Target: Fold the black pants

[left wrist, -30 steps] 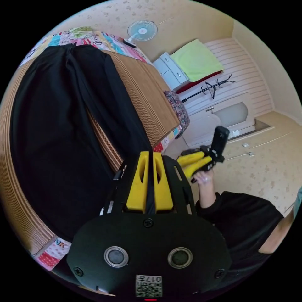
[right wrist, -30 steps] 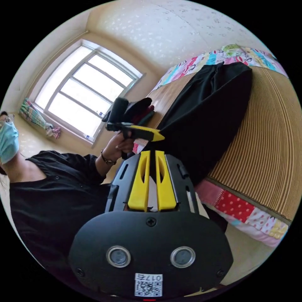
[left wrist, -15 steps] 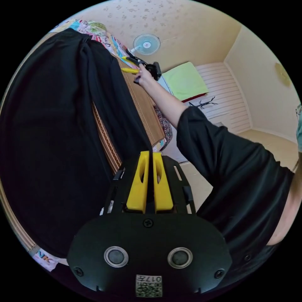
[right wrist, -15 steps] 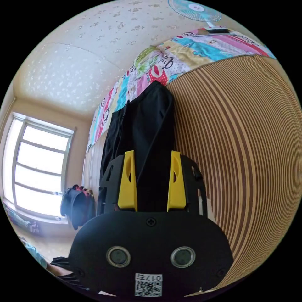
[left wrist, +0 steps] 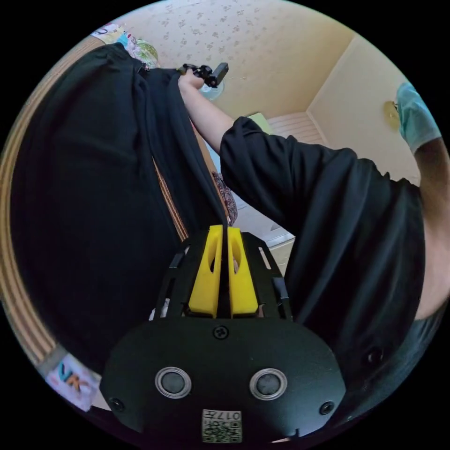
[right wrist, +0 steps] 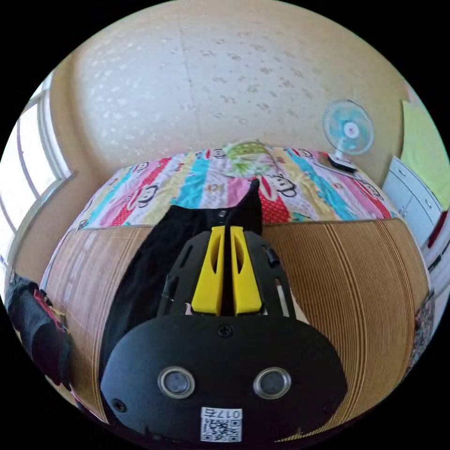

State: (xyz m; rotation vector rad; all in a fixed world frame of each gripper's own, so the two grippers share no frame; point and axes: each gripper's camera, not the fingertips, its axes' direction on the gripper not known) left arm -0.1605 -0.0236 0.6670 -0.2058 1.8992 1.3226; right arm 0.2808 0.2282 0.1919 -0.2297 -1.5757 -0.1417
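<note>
The black pants [left wrist: 84, 197] lie spread over a striped bamboo mat [left wrist: 9, 262] on the bed. In the left gripper view my left gripper [left wrist: 224, 230] is shut on the near edge of the pants. The person's sleeved arm [left wrist: 281, 168] reaches across to the far end, where the other gripper [left wrist: 204, 72] holds the cloth. In the right gripper view my right gripper [right wrist: 226, 230] is shut on the far corner of the pants [right wrist: 187, 234], and a point of black cloth [right wrist: 253, 187] sticks up past its yellow jaws.
A colourful cartoon-print quilt [right wrist: 197, 173] lies beyond the bamboo mat [right wrist: 351, 281]. A small fan [right wrist: 348, 131] stands at the quilt's far right. A white drawer unit [right wrist: 412, 201] sits to the right; dark clothes [right wrist: 33, 323] are piled at the left edge.
The right gripper, open over the pants half a second ago, has reached the far end and shut on the cloth. The left gripper stays shut on the near edge.
</note>
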